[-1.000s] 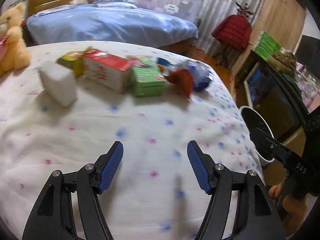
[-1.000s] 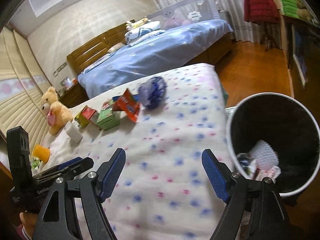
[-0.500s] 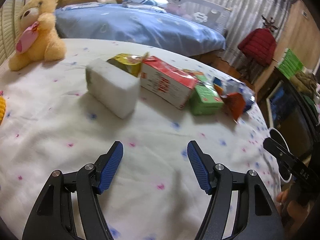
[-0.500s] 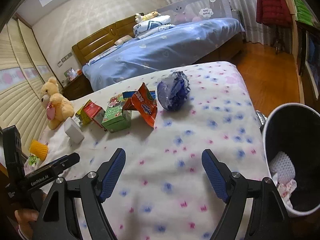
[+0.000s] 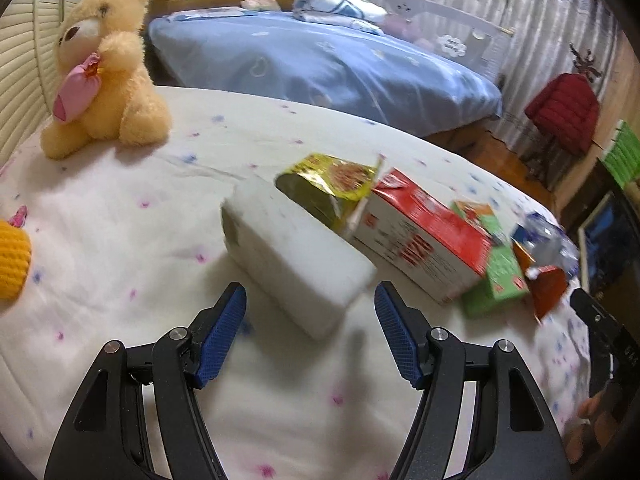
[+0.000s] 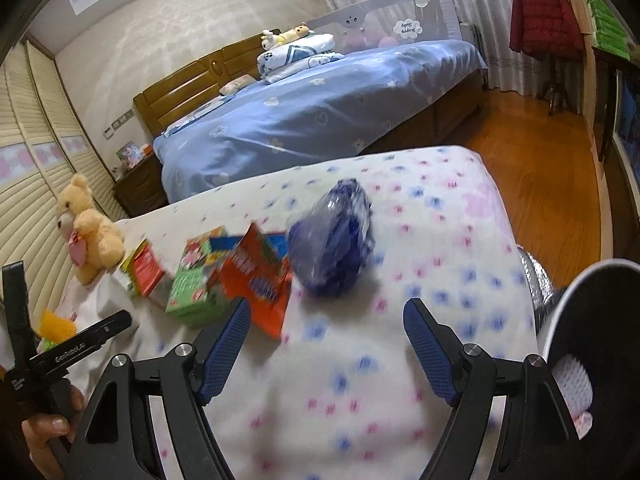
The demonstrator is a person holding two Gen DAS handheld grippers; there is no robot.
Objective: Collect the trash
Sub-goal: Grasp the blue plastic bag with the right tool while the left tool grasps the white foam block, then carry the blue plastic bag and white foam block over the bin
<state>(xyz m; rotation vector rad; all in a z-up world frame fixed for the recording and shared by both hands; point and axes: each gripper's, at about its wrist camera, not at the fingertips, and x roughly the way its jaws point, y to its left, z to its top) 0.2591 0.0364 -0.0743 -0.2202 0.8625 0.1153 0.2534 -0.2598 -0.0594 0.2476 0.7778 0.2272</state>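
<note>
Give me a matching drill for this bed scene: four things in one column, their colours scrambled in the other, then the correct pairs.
Things:
1. teddy bear
2. foam block
3. crumpled bag
4. small carton

Colours:
A. green
B. white
C. yellow-orange
D. dark blue

Pairs: 1-C, 2-B, 3-D, 4-A

The left claw (image 5: pixel 310 308) points downward at a slant, its jaws apart and holding nothing. The right claw (image 6: pixel 326 322) also slants down, jaws wide apart and empty. A hand (image 6: pixel 44 436) grips the handle of the left claw at the low left edge.
</note>
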